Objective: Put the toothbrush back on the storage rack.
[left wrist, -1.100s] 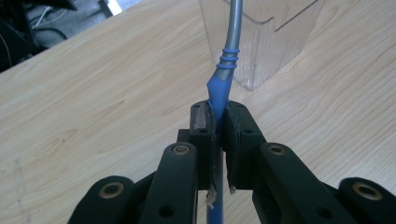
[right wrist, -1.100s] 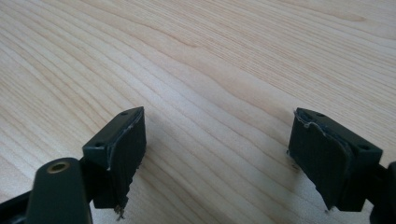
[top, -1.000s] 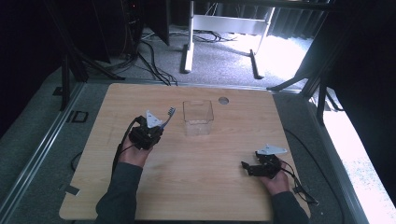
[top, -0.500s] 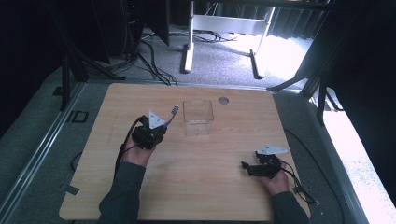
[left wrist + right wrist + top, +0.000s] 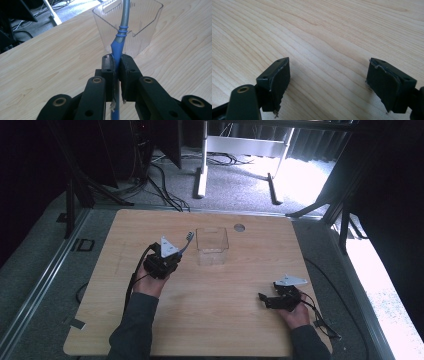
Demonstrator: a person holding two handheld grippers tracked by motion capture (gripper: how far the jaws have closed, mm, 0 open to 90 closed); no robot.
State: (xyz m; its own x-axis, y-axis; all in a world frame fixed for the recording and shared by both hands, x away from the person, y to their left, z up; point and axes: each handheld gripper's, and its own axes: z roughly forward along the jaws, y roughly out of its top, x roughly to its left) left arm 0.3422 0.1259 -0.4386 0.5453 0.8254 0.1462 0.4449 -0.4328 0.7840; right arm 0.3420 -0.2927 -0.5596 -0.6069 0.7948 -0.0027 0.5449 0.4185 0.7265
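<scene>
Sitting clamped between left jaws: toothbrush (image 5: pixel 118 47)

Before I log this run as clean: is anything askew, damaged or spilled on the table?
Nothing spilled or tipped. The clear container stands upright, and the left gripper is shut squarely on the toothbrush. One small flaw: the right gripper, open over bare table, has frayed pads peeling at the edges.
</scene>
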